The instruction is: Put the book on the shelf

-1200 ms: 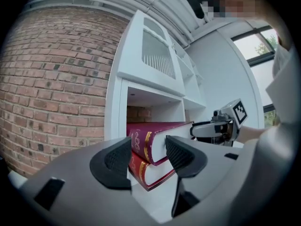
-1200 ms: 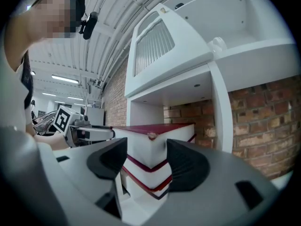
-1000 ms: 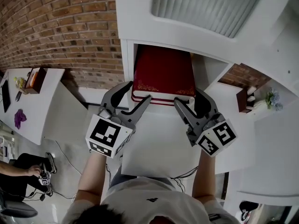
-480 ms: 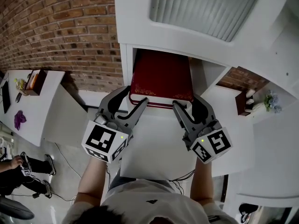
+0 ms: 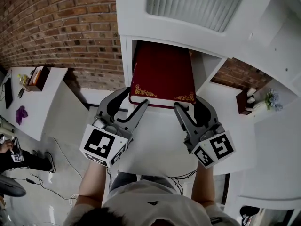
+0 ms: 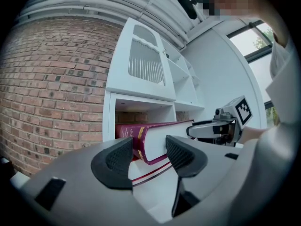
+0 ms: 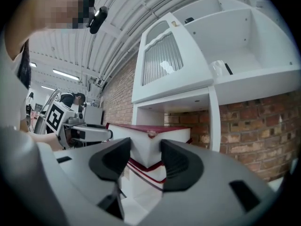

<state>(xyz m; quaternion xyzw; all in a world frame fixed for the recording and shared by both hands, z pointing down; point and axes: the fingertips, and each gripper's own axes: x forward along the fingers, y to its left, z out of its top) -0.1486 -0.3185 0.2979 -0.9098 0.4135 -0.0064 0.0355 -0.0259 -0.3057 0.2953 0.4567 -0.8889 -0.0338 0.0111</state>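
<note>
Head view: the red book (image 5: 162, 74) lies flat, partway into the white shelf (image 5: 126, 60), with the left tongs (image 5: 135, 97) and right tongs (image 5: 188, 101) straddling its 2 front corners. Left gripper view: the jaws are apart, just narrowing, and the spine corner sits unclamped between them. Right gripper view: likewise. Pushing both corners evenly should slide it in square.

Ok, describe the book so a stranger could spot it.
Find the white shelf unit against the red brick wall. In its open compartment below the ribbed door lies a thick dark red hardcover book, flat. Gold corner ornament sets it apart from the all-white shelving.
</note>
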